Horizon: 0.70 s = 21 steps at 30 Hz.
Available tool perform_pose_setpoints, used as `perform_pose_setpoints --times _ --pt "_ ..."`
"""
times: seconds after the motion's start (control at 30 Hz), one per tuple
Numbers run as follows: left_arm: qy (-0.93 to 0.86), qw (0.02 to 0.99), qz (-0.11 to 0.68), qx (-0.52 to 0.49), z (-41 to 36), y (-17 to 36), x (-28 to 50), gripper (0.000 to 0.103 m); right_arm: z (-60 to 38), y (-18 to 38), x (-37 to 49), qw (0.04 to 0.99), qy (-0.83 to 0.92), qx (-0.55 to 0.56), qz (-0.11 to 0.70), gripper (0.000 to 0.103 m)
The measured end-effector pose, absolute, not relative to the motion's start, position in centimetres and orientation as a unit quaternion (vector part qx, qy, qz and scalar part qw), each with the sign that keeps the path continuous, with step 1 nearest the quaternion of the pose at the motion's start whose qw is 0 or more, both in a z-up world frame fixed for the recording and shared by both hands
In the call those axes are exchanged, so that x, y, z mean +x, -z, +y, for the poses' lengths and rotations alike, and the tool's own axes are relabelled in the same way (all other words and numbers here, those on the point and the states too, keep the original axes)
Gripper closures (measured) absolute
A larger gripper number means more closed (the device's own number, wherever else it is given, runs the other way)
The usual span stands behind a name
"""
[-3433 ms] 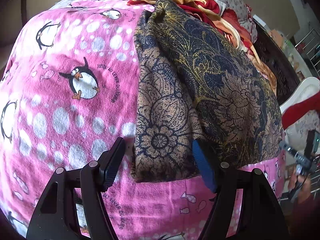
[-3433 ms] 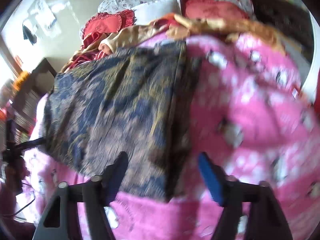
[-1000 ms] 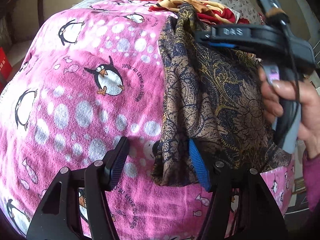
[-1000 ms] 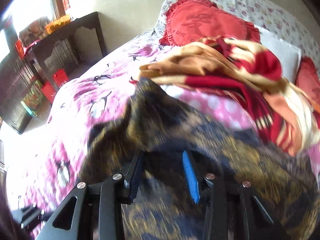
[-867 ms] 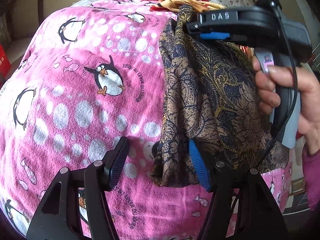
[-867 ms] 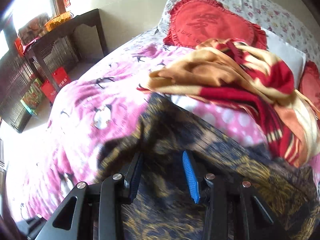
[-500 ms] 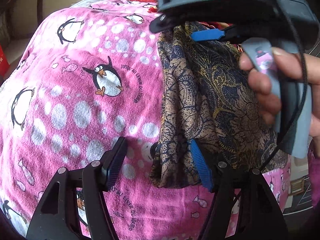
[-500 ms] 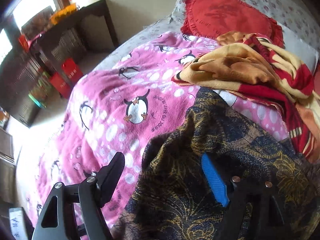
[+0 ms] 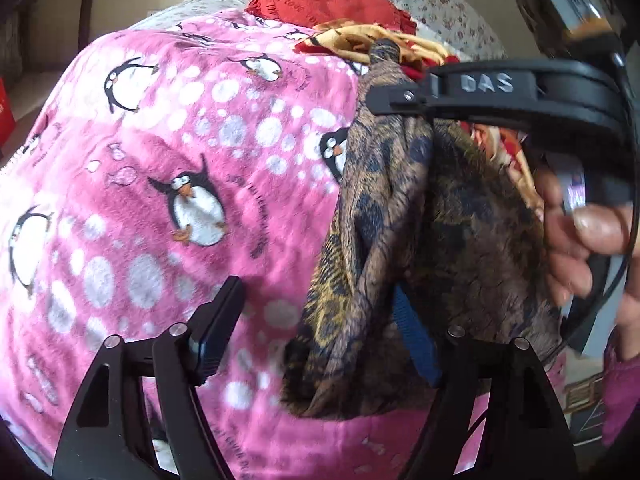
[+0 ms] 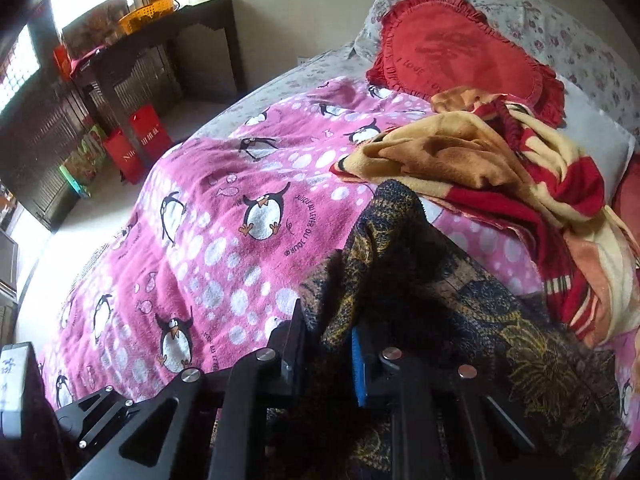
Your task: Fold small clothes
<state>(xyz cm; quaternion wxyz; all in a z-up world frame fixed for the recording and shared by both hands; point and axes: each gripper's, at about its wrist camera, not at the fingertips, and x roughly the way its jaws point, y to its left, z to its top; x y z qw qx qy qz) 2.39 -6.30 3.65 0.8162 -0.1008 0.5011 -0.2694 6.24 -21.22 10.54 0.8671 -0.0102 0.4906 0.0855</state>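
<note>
garment: a dark brown cloth (image 9: 400, 216) with navy and gold floral print lay bunched on the right part of the pink blanket, one edge lifted off the bed.
same garment, right wrist view: the cloth (image 10: 440, 280) rose in a peak just ahead of the fingers and spread to the right over the blanket.
right gripper: the right gripper (image 10: 328, 344) had its fingers drawn close, pinching a fold of the cloth; in the left wrist view its black body (image 9: 500, 96) hung over the cloth, with a hand (image 9: 580, 240) round the handle.
left gripper: the left gripper (image 9: 316, 320) stood spread wide, nothing between its pads; its blue pad (image 9: 412, 332) touched the cloth's near edge.
writing on tool: "das" was moulded in raised letters on the right gripper's body.
blanket: the pink blanket (image 10: 224, 248) showed penguins, white dots, and a curved line of print too warped to read fully.
cushion: a red heart cushion (image 10: 460, 52) near the headboard read "i love".
other cloth: a red and yellow blanket (image 10: 520, 168) lay crumpled beyond the garment.
floor: red bags (image 10: 136, 144) with white lettering, not legible.
</note>
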Motion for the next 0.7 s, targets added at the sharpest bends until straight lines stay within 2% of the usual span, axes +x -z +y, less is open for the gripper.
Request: perform_pose_setpoints --times 0.1,0.13,0.17,0.2,0.23,0.3,0.33,0.37,0.6,0.63,0.67,0.7 --pt "0.302 0.803 0.5 -0.12 -7.3 -3.4 2.6 0.028 -22.2 -10.9 5.9 0.866 -0.089 0.01 0.493 0.086" --pt "0.312 0.795 0.505 -0.124 -7.7 -3.2 2.7 0.033 -22.4 -10.8 5.9 0.864 -0.09 0.016 0.495 0.086" --pt "0.322 0.788 0.51 -0.128 -8.0 -3.0 2.7 0.05 -22.5 -10.8 6.0 0.862 -0.094 0.025 0.498 0.086" --pt "0.325 0.783 0.515 -0.123 -8.5 -2.8 2.6 0.06 -22.7 -10.8 6.2 0.859 -0.097 0.033 0.502 0.086" --pt "0.326 0.784 0.515 -0.116 -8.8 -2.8 2.5 0.061 -22.7 -10.7 6.4 0.856 -0.096 0.038 0.506 0.086" --pt "0.329 0.788 0.508 -0.111 -9.1 -2.8 2.2 0.064 -22.5 -10.4 7.1 0.849 -0.093 0.037 0.519 0.07" --pt "0.33 0.788 0.508 -0.111 -9.2 -2.8 2.2 0.066 -22.3 -10.3 7.2 0.848 -0.087 0.032 0.523 0.049" --pt "0.33 0.788 0.509 -0.111 -9.2 -2.7 2.1 0.066 -21.9 -10.4 7.4 0.849 -0.08 0.022 0.522 0.042" --pt "0.321 0.787 0.516 -0.109 -9.0 -2.5 2.0 0.066 -18.9 -7.8 9.5 0.836 -0.062 -0.033 0.545 0.038" --pt "0.318 0.786 0.519 -0.107 -9.0 -2.5 2.0 0.066 -18.5 -7.3 9.5 0.837 -0.055 -0.055 0.542 0.046" --pt "0.317 0.785 0.521 -0.107 -9.0 -2.4 1.5 0.065 -18.6 -7.4 9.1 0.844 -0.047 -0.068 0.53 0.062" --pt "0.316 0.784 0.523 -0.107 -8.8 -2.4 1.4 0.06 -19.0 -7.8 8.7 0.85 -0.044 -0.069 0.521 0.068"
